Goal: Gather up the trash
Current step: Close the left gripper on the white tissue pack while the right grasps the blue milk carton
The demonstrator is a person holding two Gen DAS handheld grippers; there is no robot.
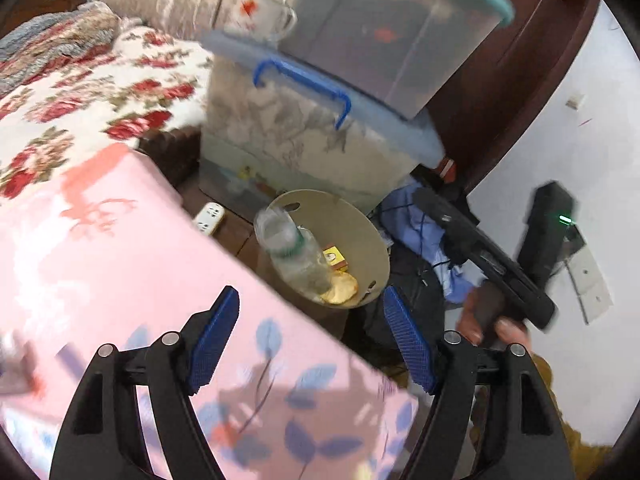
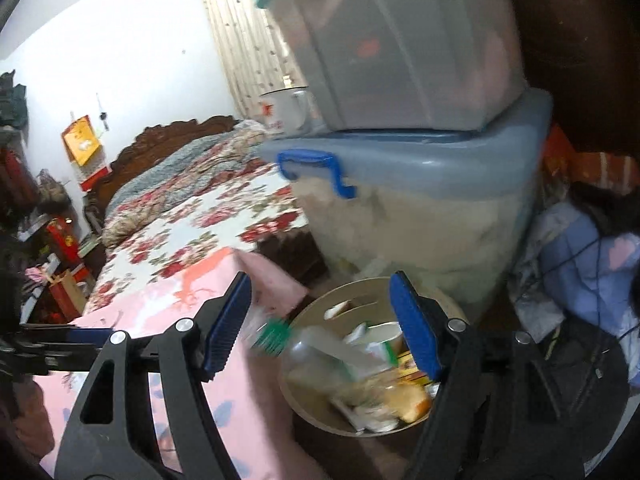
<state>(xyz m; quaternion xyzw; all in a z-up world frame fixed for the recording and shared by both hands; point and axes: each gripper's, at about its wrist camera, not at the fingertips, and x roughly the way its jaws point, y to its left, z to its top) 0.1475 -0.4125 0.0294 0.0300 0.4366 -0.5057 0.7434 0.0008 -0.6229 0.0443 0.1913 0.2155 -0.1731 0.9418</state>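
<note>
A beige round trash bin [image 1: 368, 236] stands on the floor beside the bed; it also shows in the right wrist view [image 2: 312, 412]. A clear plastic bottle with a green band [image 1: 292, 252] is blurred, tilted over the bin's near side; the right wrist view shows it too [image 2: 308, 352], between the open jaws but touching neither pad. The bin also holds a yellow box [image 1: 335, 259], orange peel [image 1: 340, 290] and paper scraps. My left gripper [image 1: 312, 340] is open and empty above the pink bedcover. My right gripper [image 2: 324, 324] is open just above the bin.
A pink bedcover [image 1: 120, 260] and floral quilt [image 1: 80, 92] cover the bed at left. Two stacked plastic storage boxes [image 1: 312, 136] with a mug [image 1: 264, 16] stand behind the bin. A power strip [image 1: 209, 217] and blue cloth with cables [image 1: 420, 232] lie on the floor.
</note>
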